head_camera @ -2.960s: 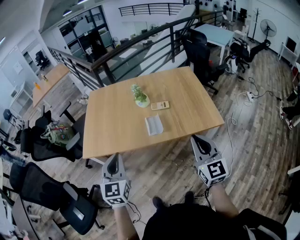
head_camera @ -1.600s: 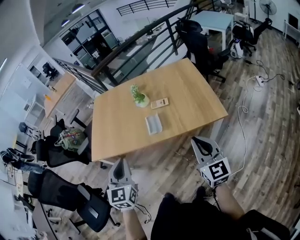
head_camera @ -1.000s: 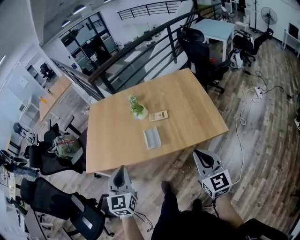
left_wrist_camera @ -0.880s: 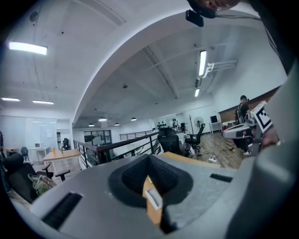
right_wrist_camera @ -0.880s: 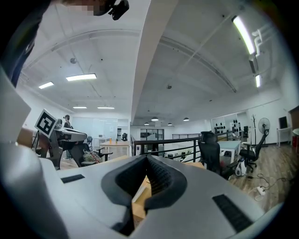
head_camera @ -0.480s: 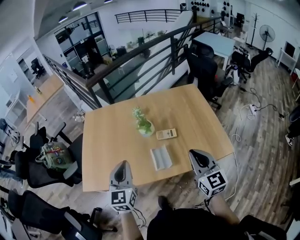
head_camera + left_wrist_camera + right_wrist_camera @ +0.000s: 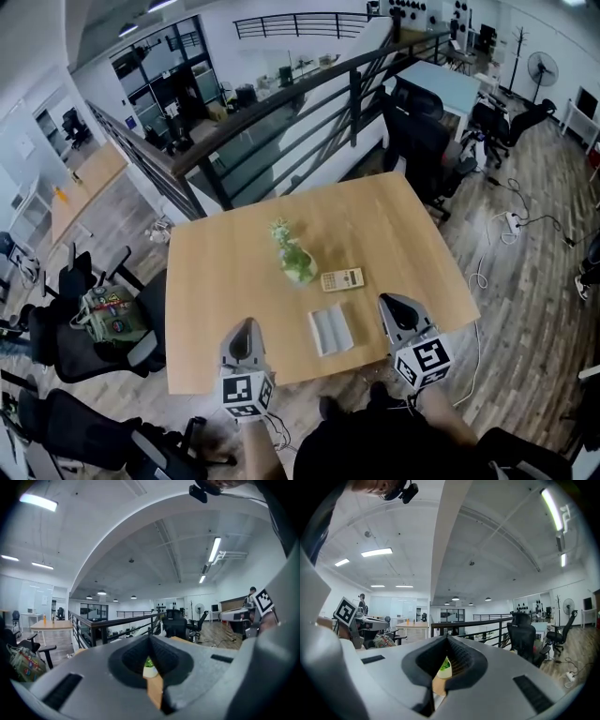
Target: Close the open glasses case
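Observation:
The glasses case is grey and lies open and flat on the wooden table, close to its front edge. My left gripper hangs over that edge, left of the case, with its jaws together and nothing in them. My right gripper is just right of the case, also shut and empty. Neither touches the case. Both gripper views look across the table at a small plant in a white pot; the case is hidden behind the jaws there.
A potted plant and a beige calculator sit beyond the case. Black office chairs stand left of the table and another chair at the far right. A dark railing runs behind the table. A cable lies on the floor at right.
The person has walked up to the table. It now fills more of the head view, and both grippers have gone from over the floor to its front edge, either side of the case.

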{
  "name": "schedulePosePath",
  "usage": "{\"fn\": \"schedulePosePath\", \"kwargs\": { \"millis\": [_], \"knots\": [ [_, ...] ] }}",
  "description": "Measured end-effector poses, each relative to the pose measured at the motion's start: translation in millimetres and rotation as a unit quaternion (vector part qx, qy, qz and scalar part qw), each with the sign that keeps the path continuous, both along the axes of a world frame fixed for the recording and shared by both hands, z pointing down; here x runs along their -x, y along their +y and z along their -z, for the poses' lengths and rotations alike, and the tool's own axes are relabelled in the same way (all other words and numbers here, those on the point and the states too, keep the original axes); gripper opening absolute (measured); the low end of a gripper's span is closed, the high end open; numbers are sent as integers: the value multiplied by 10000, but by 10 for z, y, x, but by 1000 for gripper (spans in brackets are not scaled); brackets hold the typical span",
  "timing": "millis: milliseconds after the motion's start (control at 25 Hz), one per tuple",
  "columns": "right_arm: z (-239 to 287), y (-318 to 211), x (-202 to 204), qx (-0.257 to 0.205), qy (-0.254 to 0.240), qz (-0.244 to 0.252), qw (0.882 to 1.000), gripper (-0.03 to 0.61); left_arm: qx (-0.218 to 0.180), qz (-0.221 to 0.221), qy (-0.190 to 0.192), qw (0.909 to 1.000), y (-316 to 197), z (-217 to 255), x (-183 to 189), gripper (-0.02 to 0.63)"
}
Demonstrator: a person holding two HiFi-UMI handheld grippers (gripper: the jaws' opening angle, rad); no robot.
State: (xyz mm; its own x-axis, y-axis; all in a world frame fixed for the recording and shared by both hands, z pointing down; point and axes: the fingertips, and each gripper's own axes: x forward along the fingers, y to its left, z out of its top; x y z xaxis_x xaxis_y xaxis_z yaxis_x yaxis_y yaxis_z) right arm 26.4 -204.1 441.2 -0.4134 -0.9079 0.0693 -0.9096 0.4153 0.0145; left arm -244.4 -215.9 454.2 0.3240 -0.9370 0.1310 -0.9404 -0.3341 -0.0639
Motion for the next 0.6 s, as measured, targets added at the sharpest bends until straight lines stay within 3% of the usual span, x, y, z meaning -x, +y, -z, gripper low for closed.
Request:
{"fn": "schedulePosePath", "kwargs": {
  "millis": [280,600],
  "knots": [
    [-91,-355,-162,12,-88,148,9999,14,-109,44,-231,9997,-205,58,-347,0],
    [-301,-522,-122,234,-125,257,9993,15,-12,164,-255,9995,-267,8,-326,0]
  ]
}}
